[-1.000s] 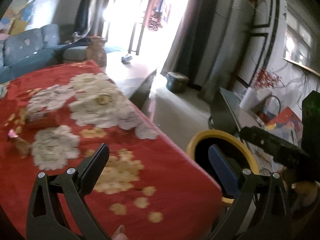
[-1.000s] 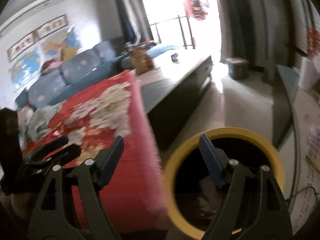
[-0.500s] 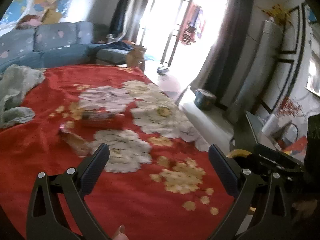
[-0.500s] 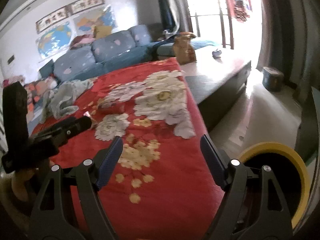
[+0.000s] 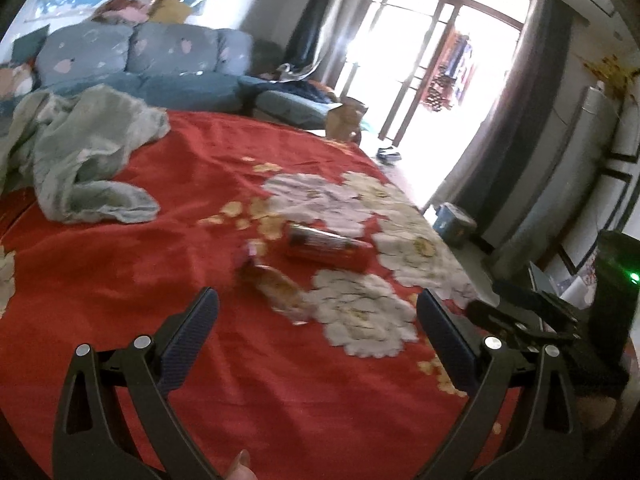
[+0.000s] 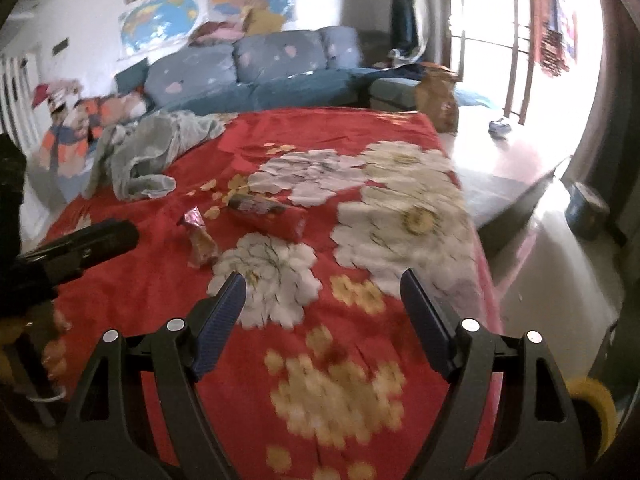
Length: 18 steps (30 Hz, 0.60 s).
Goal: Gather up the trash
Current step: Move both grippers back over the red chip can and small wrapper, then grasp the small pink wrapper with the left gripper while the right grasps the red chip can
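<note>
Red floral bedspread (image 5: 120, 280) fills frame. Red snack packet (image 5: 326, 245), centre, long axis left-right. Small candy wrapper (image 5: 276, 286) lies just up-right of left gripper (image 5: 318, 320) (nearer one). Right gripper (image 6: 322, 300) further back. Both wide, empty.

A bed under a red floral bedspread (image 5: 168, 264) carried a long red snack packet (image 5: 326, 247) near its middle, a small crumpled tan wrapper with a pink end (image 5: 274, 286) just beside it at seven o'clock, and a rumpled grey-green cloth (image 5: 84, 156) well apart at ten o'clock.
</note>
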Each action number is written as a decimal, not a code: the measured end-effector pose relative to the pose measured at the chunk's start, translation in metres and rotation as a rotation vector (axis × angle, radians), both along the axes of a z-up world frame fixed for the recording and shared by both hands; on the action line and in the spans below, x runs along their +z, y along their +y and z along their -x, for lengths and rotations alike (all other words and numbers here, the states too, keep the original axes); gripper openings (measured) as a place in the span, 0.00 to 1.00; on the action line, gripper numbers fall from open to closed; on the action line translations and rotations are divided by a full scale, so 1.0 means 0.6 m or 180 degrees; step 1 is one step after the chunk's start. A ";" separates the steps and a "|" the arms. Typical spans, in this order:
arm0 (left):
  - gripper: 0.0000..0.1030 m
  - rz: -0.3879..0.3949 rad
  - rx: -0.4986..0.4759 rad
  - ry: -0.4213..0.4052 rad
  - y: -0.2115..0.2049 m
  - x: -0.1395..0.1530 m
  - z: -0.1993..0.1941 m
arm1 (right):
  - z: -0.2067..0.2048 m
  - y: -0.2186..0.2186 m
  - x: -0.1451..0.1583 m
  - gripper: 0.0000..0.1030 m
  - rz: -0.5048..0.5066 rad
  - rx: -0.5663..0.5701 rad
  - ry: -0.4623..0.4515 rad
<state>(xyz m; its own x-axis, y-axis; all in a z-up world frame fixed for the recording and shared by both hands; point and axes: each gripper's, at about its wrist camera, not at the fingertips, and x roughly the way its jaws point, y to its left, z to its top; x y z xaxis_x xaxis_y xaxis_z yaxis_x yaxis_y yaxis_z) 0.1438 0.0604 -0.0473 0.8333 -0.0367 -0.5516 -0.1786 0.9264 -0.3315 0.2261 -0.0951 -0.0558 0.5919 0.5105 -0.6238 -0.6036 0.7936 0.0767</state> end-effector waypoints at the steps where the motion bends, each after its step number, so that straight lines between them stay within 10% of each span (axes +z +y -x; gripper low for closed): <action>1: 0.93 0.0019 0.0015 0.0011 0.005 -0.002 0.000 | -0.008 0.010 -0.003 0.69 0.0028 0.0039 -0.0002; 18: 0.67 0.0598 -0.0088 0.0389 0.074 -0.065 -0.054 | -0.142 0.175 -0.065 0.69 0.0829 0.0734 -0.0012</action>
<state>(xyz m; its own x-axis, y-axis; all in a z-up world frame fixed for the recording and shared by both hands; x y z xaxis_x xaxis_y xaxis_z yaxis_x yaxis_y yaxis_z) 0.1763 0.1049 -0.0860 0.7579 -0.1702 -0.6298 -0.2035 0.8555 -0.4761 0.3110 0.0101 -0.0951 0.4821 0.4548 -0.7488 -0.7691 0.6290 -0.1131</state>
